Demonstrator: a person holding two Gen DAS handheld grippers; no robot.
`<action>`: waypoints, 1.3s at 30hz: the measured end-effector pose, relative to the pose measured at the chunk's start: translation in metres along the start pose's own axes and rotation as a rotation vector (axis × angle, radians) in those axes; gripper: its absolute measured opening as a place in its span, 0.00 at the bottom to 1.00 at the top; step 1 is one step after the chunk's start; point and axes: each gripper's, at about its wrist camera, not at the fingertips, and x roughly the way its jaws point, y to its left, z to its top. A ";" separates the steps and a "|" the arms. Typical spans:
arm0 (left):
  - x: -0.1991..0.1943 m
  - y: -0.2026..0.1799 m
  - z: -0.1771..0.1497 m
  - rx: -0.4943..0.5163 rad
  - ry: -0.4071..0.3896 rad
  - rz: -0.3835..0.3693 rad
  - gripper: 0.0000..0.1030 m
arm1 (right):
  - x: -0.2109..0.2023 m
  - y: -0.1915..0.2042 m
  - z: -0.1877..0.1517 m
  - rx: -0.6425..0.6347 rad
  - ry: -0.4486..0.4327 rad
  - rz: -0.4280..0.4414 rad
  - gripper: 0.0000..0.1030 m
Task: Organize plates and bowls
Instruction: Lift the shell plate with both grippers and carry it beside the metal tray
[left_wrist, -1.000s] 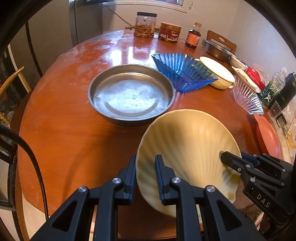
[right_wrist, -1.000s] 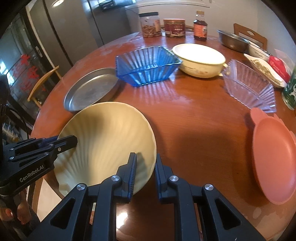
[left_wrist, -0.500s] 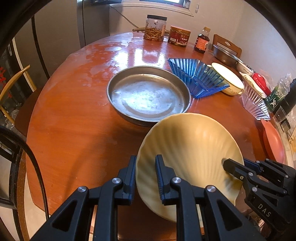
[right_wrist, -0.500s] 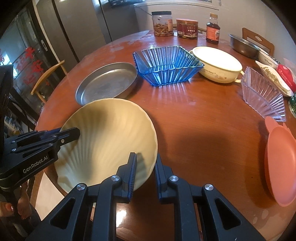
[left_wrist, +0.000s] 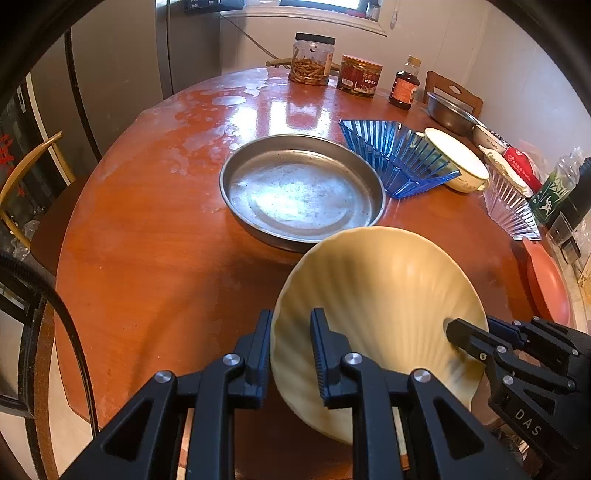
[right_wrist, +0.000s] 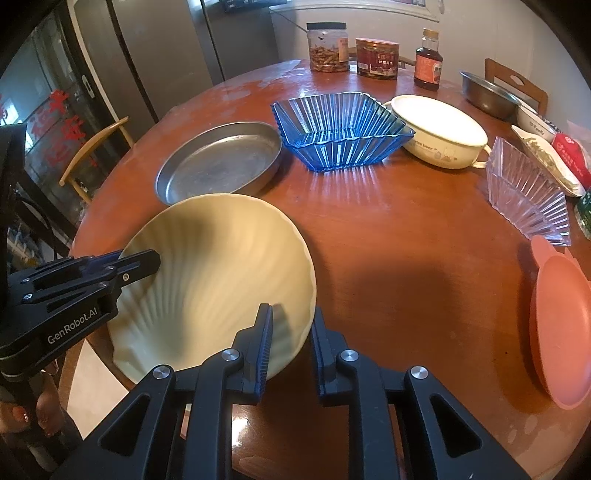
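A cream shell-ribbed bowl (left_wrist: 384, 306) (right_wrist: 218, 273) is held above the near edge of the round wooden table (left_wrist: 155, 229) (right_wrist: 399, 236). My left gripper (left_wrist: 290, 336) is shut on its left rim; my right gripper (right_wrist: 291, 325) is shut on its right rim. Each gripper shows in the other's view, the right one (left_wrist: 458, 332) and the left one (right_wrist: 147, 262). Just beyond the bowl sits a round metal pan (left_wrist: 301, 190) (right_wrist: 221, 160), then a blue ribbed glass bowl (left_wrist: 395, 158) (right_wrist: 340, 129).
A cream enamel bowl (right_wrist: 439, 131), a clear ribbed glass dish (right_wrist: 524, 192) and a salmon plastic plate (right_wrist: 561, 332) lie to the right. Jars and a sauce bottle (right_wrist: 428, 61) stand at the far edge, with a steel bowl (right_wrist: 487, 94). A wooden chair (right_wrist: 92, 155) stands left.
Both grippers have carried the cream bowl up and forward towards the metal pan, which now sits closer to the bowl's far rim. Both grips are unchanged.
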 end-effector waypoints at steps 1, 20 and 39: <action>0.000 0.000 0.000 -0.003 0.000 -0.001 0.21 | 0.000 0.000 0.000 0.000 0.000 -0.001 0.21; 0.002 -0.003 0.001 -0.003 0.004 0.012 0.23 | -0.001 -0.005 0.000 0.031 0.012 0.002 0.31; -0.013 0.003 0.003 -0.024 -0.033 0.046 0.54 | -0.011 -0.013 -0.001 0.065 -0.014 -0.002 0.43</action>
